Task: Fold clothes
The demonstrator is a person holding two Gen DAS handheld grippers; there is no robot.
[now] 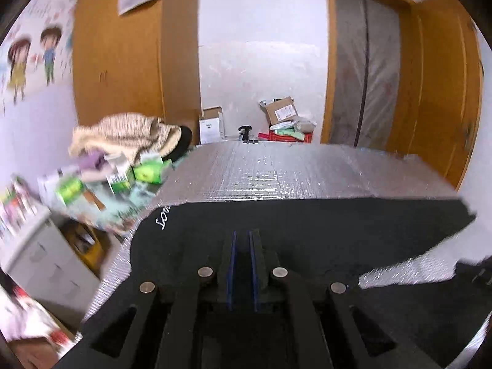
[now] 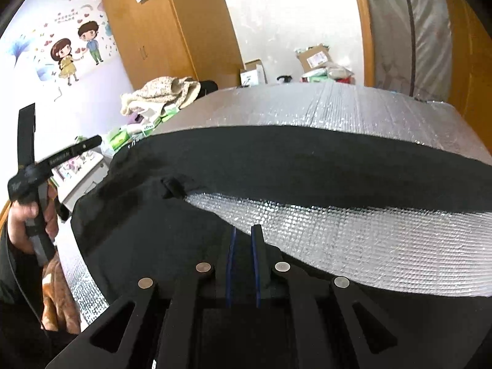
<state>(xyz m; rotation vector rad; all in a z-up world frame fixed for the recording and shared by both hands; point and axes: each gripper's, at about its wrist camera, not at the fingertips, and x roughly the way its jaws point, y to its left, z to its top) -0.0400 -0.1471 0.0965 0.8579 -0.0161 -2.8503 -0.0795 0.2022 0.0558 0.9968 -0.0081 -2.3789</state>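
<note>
Worktop: a silver, quilted foil-covered surface (image 2: 369, 246) carried the work, and its far edge lay bare.
Garment: a black fabric garment with white script lettering (image 2: 276, 160) lay across the worktop's near half, one band stretched toward the right edge, the near hem raised off the foil.
Left gripper: the black two-finger left gripper (image 1: 243, 236) had its fingers nearly together, clamped on the near hem.
Right gripper: the black two-finger right gripper (image 2: 244, 230) was likewise pinched on the hem.
Advice: both hands should probably carry the hem level and taut toward the far edge, laying it down squarely before letting go.
Risk: uneven hands could skew the fold.
</note>
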